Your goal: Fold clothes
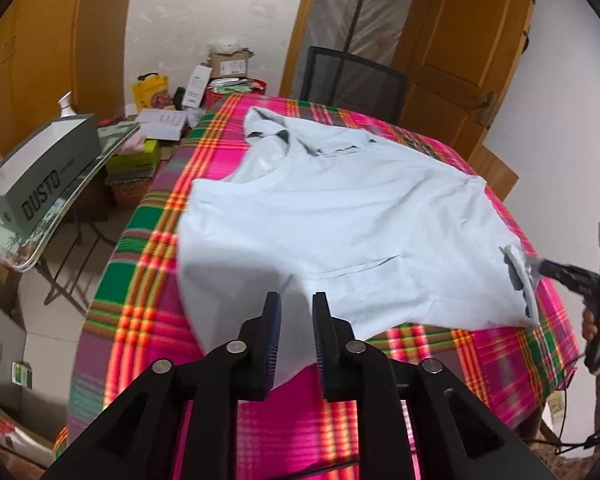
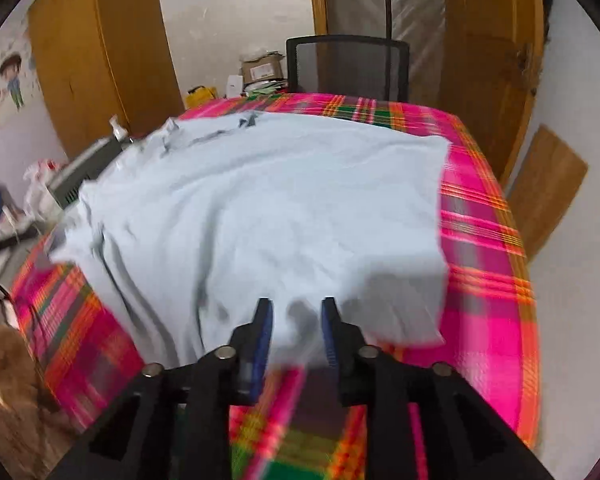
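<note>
**Left wrist view and right wrist view: two claws pinch the near edge of a shirt**

Left wrist view: a pale blue shirt [image 1: 340, 208] lies spread out on the table [image 1: 148, 264], which has a bright checked cloth on it. The collar end is far away, near the black chair [image 1: 352, 80]. The left claw [image 1: 296, 312] is open only a little. The near edge of the shirt comes up to a point between its two fingers, so it seems to be pinching that edge. Off to the side, the right claw [image 1: 540, 266] has the other near corner, and the cloth curls up around its tip. One claw at each corner keeps the edge straight, which I think makes a neat fold easier.

Right wrist view: the right claw [image 2: 296, 316] is also open just a bit, with a small bunch of shirt [image 2: 260, 200] squeezed between its fingers. This picture is blurry, so I cannot tell how tight the grip is. The rest of the shirt lies flat on the table, not folded yet.
</note>
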Action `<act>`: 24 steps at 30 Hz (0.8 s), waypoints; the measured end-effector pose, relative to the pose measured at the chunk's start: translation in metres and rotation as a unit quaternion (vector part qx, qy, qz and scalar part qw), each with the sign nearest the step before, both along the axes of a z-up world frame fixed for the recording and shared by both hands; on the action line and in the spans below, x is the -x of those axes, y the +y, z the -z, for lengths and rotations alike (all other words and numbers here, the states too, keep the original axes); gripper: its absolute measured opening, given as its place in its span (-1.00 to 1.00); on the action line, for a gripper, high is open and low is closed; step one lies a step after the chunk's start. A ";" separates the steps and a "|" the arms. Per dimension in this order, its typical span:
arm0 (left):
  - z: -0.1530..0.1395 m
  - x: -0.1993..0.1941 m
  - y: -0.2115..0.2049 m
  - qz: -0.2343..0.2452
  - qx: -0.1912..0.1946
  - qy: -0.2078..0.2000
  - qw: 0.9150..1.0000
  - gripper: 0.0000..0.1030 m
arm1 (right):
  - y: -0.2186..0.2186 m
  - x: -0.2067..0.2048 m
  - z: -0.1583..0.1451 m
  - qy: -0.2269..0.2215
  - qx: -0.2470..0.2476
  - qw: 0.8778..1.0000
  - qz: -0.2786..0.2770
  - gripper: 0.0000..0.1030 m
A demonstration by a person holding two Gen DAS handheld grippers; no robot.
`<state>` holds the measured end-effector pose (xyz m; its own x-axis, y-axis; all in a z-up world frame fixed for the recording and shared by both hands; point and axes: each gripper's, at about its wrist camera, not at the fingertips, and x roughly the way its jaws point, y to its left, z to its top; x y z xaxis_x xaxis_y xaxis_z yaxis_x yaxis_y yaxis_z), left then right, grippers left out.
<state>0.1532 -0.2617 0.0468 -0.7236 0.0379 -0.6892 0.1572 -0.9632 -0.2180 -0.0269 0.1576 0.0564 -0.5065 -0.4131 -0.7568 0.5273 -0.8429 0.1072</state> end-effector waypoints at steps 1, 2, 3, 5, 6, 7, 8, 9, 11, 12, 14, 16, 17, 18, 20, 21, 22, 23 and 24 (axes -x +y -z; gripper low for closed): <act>0.000 0.003 0.002 0.000 0.001 -0.001 1.000 -0.59 | -0.006 0.008 0.002 -0.009 0.002 1.000 0.005 -0.36; 0.000 0.007 0.004 -0.001 0.001 -0.004 1.000 -0.54 | -0.011 0.016 0.004 -0.020 0.002 1.000 0.010 -0.36; 0.000 0.011 0.005 -0.003 0.001 -0.007 1.000 -0.53 | -0.017 0.023 0.007 -0.031 0.002 0.999 0.015 -0.36; 0.002 0.017 0.006 -0.007 0.002 -0.015 1.000 -0.53 | -0.027 0.034 0.012 -0.051 -0.007 0.998 0.022 -0.36; 0.003 0.020 0.007 -0.009 0.007 -0.018 1.000 -0.53 | -0.032 0.037 0.015 -0.055 -0.019 0.998 0.027 -0.36; 0.003 0.021 0.008 -0.010 0.010 -0.020 1.000 -0.53 | -0.036 0.039 0.018 -0.057 -0.032 0.997 0.034 -0.36; 0.003 0.022 0.008 -0.010 0.013 -0.021 1.000 -0.50 | -0.037 0.039 0.020 -0.058 -0.046 0.996 0.040 -0.36; 0.004 0.024 0.009 -0.010 0.015 -0.023 1.000 -0.48 | -0.036 0.038 0.023 -0.059 -0.055 0.996 0.049 -0.36; 0.005 0.024 0.009 -0.009 0.014 -0.025 1.000 -0.47 | -0.033 0.038 0.027 -0.063 -0.066 0.993 0.071 -0.37; 0.006 0.025 0.009 -0.009 0.013 -0.027 1.000 -0.47 | -0.032 0.037 0.029 -0.066 -0.072 0.992 0.081 -0.42; 0.007 0.025 0.009 -0.009 0.015 -0.030 0.999 -0.46 | -0.029 0.037 0.033 -0.070 -0.084 0.989 0.103 -0.81; 0.008 0.026 0.008 -0.011 0.019 -0.033 0.999 -0.46 | -0.022 0.029 0.029 -0.064 -0.077 0.988 0.115 -0.87; 0.008 0.026 0.007 -0.010 0.019 -0.034 0.999 -0.46 | -0.017 0.023 0.025 -0.057 -0.070 0.989 0.118 -0.90; 0.009 0.027 0.007 -0.010 0.019 -0.035 0.999 -0.46 | -0.013 0.015 0.022 -0.052 -0.062 0.990 0.119 -0.90; 0.011 0.027 0.006 -0.009 0.018 -0.038 0.999 -0.46 | -0.003 0.004 0.016 -0.044 -0.048 0.990 0.126 -0.91; 0.012 0.027 0.006 -0.009 0.017 -0.039 0.999 -0.46 | 0.002 -0.001 0.013 -0.041 -0.042 0.990 0.130 -0.91; 0.013 0.027 0.005 -0.008 0.017 -0.041 0.999 -0.46 | 0.007 -0.005 0.012 -0.041 -0.035 0.989 0.136 -0.91; 0.014 0.027 0.006 -0.007 0.016 -0.042 0.999 -0.46 | 0.012 -0.009 0.012 -0.042 -0.028 0.988 0.143 -0.91; 0.015 0.026 0.006 -0.006 0.017 -0.042 0.999 -0.46 | 0.018 -0.013 0.012 -0.043 -0.020 0.988 0.150 -0.91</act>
<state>0.1270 -0.2560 0.0320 -0.6632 0.0046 -0.7484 0.1860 -0.9676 -0.1708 -0.0143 0.1752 0.0440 -0.5344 -0.2222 -0.8155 0.2432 -0.9644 0.1035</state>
